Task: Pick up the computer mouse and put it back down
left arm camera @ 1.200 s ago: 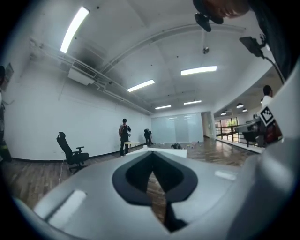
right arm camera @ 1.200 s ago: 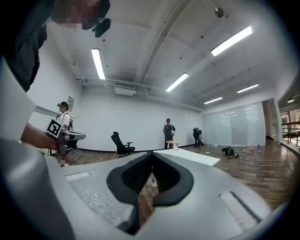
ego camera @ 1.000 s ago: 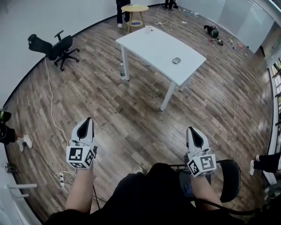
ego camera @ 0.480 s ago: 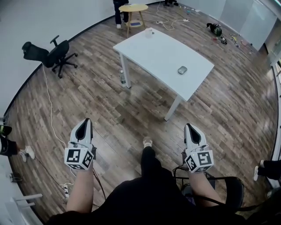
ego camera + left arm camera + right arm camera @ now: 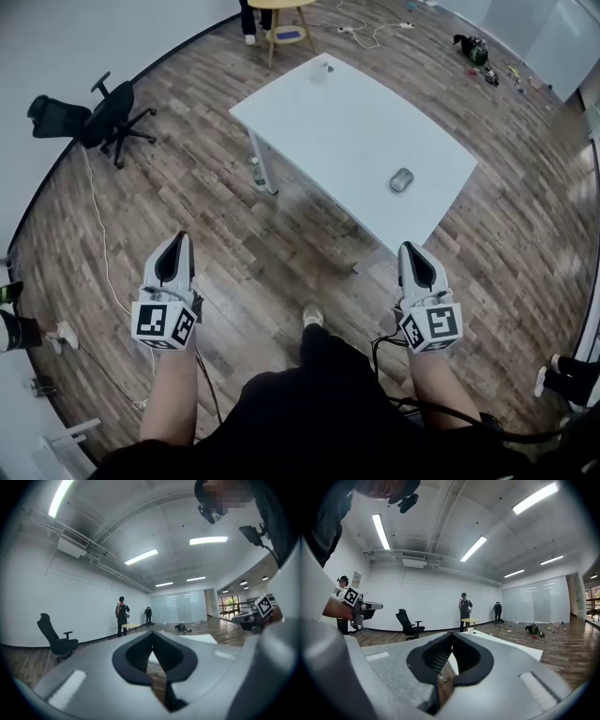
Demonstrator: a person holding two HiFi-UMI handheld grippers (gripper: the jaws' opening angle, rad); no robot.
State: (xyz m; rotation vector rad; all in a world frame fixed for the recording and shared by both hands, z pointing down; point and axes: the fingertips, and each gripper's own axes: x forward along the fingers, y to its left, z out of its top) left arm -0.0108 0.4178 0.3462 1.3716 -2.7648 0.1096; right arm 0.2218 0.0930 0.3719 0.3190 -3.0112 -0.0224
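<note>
Jaws are pressed together, nothing pinched, on left gripper [image 5: 181,238] and right gripper [image 5: 411,249]. Computer mouse [image 5: 401,179] is parked right of centre on the counter [image 5: 337,112]. Approach step, probably: closing in and spread jaws are needed next.

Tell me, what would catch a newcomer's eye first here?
The left gripper and right gripper, both shut and empty, jut out at the bottom of the head view. Ahead stands a white table with a grey computer mouse near its right end. A black office chair sits by the wall, upper left.
</note>
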